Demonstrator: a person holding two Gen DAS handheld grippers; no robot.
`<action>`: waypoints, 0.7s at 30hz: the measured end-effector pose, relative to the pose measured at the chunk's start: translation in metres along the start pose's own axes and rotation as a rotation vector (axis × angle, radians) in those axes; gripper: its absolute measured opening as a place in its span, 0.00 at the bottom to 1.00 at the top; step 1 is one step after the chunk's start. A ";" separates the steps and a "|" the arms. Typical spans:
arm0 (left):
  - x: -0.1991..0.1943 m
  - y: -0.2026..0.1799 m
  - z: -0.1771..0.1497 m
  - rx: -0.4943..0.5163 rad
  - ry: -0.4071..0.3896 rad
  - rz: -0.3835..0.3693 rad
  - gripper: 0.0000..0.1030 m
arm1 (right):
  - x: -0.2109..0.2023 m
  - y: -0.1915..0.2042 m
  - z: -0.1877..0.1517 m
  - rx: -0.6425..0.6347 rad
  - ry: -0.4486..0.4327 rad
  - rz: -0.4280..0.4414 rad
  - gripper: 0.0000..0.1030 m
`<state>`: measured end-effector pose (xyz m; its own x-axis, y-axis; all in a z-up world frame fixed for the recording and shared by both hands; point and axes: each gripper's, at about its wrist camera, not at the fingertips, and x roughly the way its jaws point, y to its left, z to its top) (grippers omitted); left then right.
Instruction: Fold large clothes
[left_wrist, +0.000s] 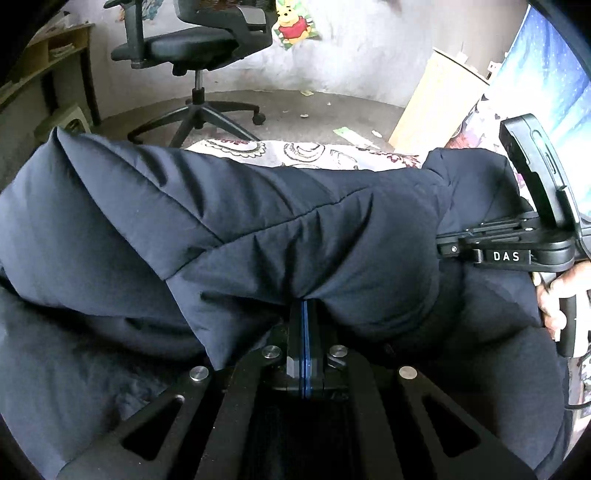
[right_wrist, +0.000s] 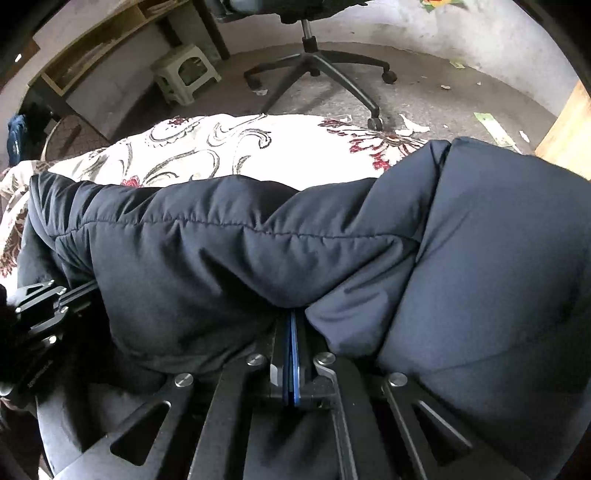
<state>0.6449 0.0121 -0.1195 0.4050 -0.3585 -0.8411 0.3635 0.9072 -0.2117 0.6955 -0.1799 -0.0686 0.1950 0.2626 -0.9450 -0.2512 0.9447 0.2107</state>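
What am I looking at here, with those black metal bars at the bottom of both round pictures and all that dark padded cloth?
No robot here: a person holds a pair of tongs in each hand, each with a wide-angle camera looking forward along its two fingers. The black bars are the tongs' own frame.

One picture is from the left tongs, the other from the right tongs. Each also catches the other pair at its edge, and the left view shows the person's hand on the handle.

On the flowered bedspread lies a dark navy padded jacket, which is being folded. Both tongs are shut, each pinching a fold of the jacket. Behind stand an office chair and a small stool.
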 end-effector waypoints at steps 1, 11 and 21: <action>0.000 -0.001 0.000 0.002 -0.003 0.006 0.02 | 0.000 -0.002 -0.001 0.003 -0.008 0.009 0.00; -0.021 0.004 -0.010 -0.116 -0.038 -0.016 0.02 | -0.018 0.009 -0.031 0.033 -0.210 -0.052 0.00; -0.061 0.001 -0.010 -0.262 -0.080 0.048 0.01 | -0.059 0.006 -0.057 0.028 -0.314 0.066 0.48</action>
<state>0.6119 0.0375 -0.0735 0.4856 -0.3209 -0.8132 0.1173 0.9457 -0.3031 0.6285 -0.2011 -0.0261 0.4630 0.3669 -0.8068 -0.2477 0.9276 0.2796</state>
